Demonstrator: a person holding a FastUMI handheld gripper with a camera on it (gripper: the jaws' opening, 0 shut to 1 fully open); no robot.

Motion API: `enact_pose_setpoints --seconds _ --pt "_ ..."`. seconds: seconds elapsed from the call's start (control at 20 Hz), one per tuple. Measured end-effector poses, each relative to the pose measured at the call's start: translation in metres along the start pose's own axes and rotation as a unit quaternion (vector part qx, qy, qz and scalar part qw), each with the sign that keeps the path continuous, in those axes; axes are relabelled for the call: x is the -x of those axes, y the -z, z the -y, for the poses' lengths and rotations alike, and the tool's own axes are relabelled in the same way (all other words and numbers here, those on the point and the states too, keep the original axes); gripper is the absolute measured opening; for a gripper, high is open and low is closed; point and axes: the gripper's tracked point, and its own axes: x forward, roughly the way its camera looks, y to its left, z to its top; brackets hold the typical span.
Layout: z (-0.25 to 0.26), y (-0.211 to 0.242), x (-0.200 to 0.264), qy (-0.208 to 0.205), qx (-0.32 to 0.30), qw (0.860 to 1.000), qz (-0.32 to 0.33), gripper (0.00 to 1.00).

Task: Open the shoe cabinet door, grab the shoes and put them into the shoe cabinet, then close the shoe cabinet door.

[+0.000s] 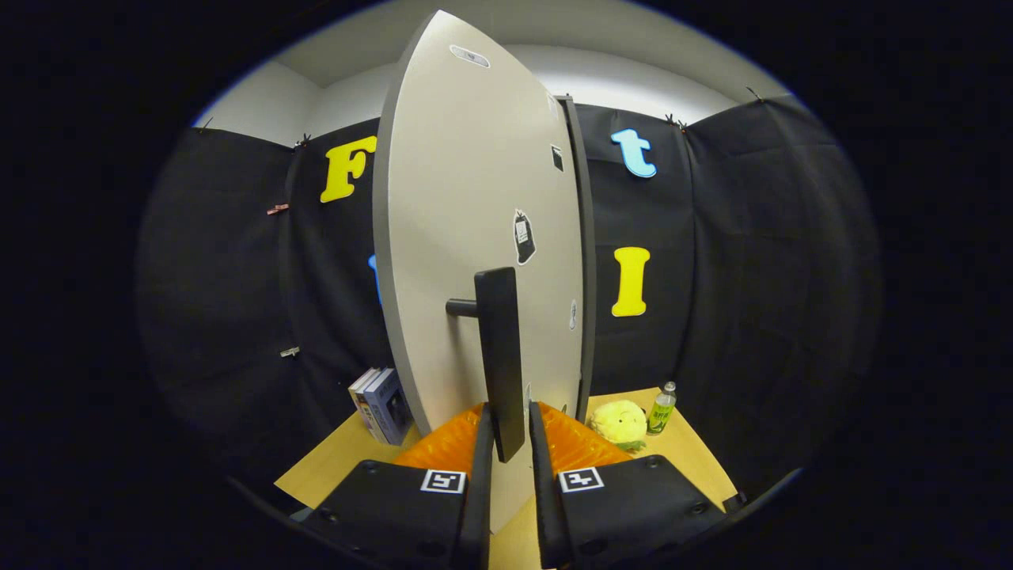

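Shoe cabinet door (pixel 467 237) stands right ahead of the gripper (pixel 508 427), a tall pale panel seen at a slant, with a grey edge down its left side and a dark strip of the cabinet frame (pixel 587 261) just behind its right side. Its dark bar handle (pixel 500 356) juts out on a short post and hangs down between the two fingers, whose tips sit on either side of its lower end. The jaws are drawn in close around the bar with thin gaps showing, so I cannot tell whether both press on it.

Judging from this, the task is at a door step: the panel looks swung partly off the frame, yet whether it is being opened or closed cannot be read from one view. The cabinet's inside is hidden behind the door, so whether shoes have been stowed is unknown.

On the tan table (pixel 332 467), a pair of boxed books (pixel 384 404) stands left of the door, and a yellow plush toy (pixel 619 421) sits beside a small green-labelled bottle (pixel 662 409) to its right.
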Motion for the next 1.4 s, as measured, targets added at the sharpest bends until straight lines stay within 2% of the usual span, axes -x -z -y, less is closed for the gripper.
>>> enact_pose_setpoints --seconds 0.2,0.35,0.55,0.8,1.0,1.4 --pt "0.013 -0.010 0.029 0.019 -0.009 0.999 0.029 0.28" --pt "0.000 -0.004 0.037 0.018 -0.004 0.999 0.034 0.28" --pt "-0.026 0.012 0.030 -0.008 -0.010 1.000 0.011 0.27" --pt "-0.052 0.061 0.022 -0.048 -0.021 0.998 -0.044 0.28" --pt "-0.083 0.102 -0.003 -0.065 -0.025 0.994 -0.086 0.27" --pt "-0.113 0.206 -0.045 -0.041 -0.031 0.981 -0.187 0.28"
